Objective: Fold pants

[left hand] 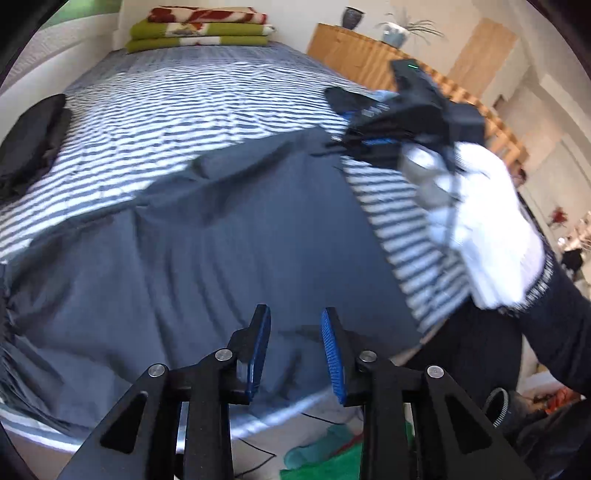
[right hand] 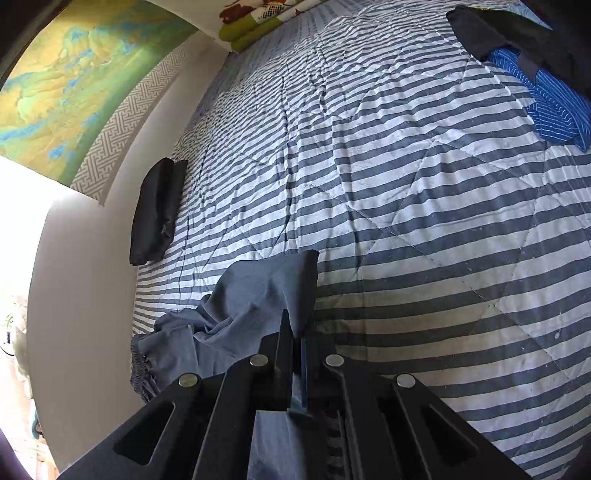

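Grey pants (left hand: 221, 240) lie spread across the striped quilt (left hand: 184, 99) in the left wrist view. Just above their near edge hovers my left gripper (left hand: 295, 314), open, with nothing between its blue pads. At the upper right, blurred, a white-gloved hand (left hand: 480, 221) holds my right gripper (left hand: 340, 140) at the far corner of the pants. In the right wrist view, my right gripper (right hand: 295, 332) is shut on a lifted fold of the grey pants (right hand: 251, 295). The elastic waistband (right hand: 138, 365) lies bunched at the bed's left edge.
A folded black garment (right hand: 155, 210) lies by the wall. A blue striped garment (right hand: 554, 107) under dark cloth sits at the far right of the quilt (right hand: 406, 184). Stacked blankets (left hand: 199, 29) rest at the bed's head, beside a wooden dresser (left hand: 351, 48). Green cloth (left hand: 325, 454) lies on the floor.
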The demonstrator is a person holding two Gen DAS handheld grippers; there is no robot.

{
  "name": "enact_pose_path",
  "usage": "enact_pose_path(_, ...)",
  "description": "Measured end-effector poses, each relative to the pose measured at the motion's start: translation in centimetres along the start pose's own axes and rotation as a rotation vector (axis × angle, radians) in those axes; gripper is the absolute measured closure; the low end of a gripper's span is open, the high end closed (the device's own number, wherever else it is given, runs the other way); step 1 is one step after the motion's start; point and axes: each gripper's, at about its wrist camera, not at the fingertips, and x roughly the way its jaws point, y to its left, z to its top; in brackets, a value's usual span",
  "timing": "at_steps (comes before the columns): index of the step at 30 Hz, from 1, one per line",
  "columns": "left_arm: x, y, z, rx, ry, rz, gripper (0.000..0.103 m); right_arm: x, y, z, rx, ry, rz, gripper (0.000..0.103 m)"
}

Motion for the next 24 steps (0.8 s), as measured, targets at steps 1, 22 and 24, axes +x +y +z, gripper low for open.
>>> enact_pose_path(1, 0.8, 1.3, 1.2, -0.003, -0.005, 0.047, 0.074, -0.1, 0.1, 0.0, -0.006, -0.001, 0.01, 0.101)
enact_pose_path(22, 9.1, 9.7, 9.3, -0.132, -0.028, 0.159, 0.093, -0.2, 1.9, -0.1, -0.057, 0.01, 0.058, 0.101)
enact_pose_path(24, 6.6, 9.3, 8.5, -0.111, -0.051, 0.168, 0.092, -0.5, 2.2, -0.1, -0.063, 0.013, 0.065, 0.101)
